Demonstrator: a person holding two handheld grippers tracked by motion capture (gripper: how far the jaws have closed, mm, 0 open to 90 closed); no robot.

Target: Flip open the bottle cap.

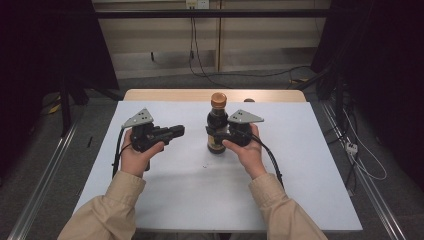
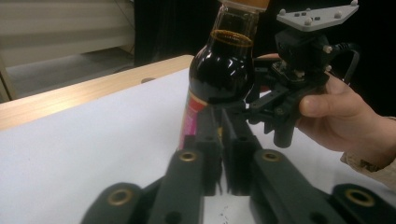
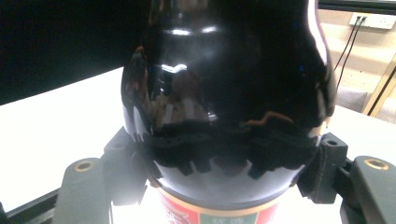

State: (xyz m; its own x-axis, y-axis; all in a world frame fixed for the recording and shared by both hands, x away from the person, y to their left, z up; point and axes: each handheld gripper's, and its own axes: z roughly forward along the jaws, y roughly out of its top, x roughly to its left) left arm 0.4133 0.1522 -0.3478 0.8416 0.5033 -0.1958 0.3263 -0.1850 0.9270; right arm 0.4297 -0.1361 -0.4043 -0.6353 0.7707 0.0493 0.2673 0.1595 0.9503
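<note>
The right gripper (image 1: 220, 134) is clamped on the bottle (image 1: 217, 125) — its jaws sit on either side of the dark round body, just above the red label, as the right gripper view shows, with the glass bulging between them. The right hand (image 1: 247, 150) holds it from the bottle's right side, the grey plate (image 1: 245, 117) on top. The bottle stands upright on the table (image 1: 200, 190), near the middle of the far edge, with a brown cap (image 1: 218, 100). The left gripper (image 1: 176, 132) is held in the left hand (image 1: 134, 155), apart from the bottle and pointing toward it — its jaws are pressed together on nothing, seen in the left gripper view with the bottle (image 2: 222, 70) and the right gripper (image 2: 261, 105) just beyond their tips.
</note>
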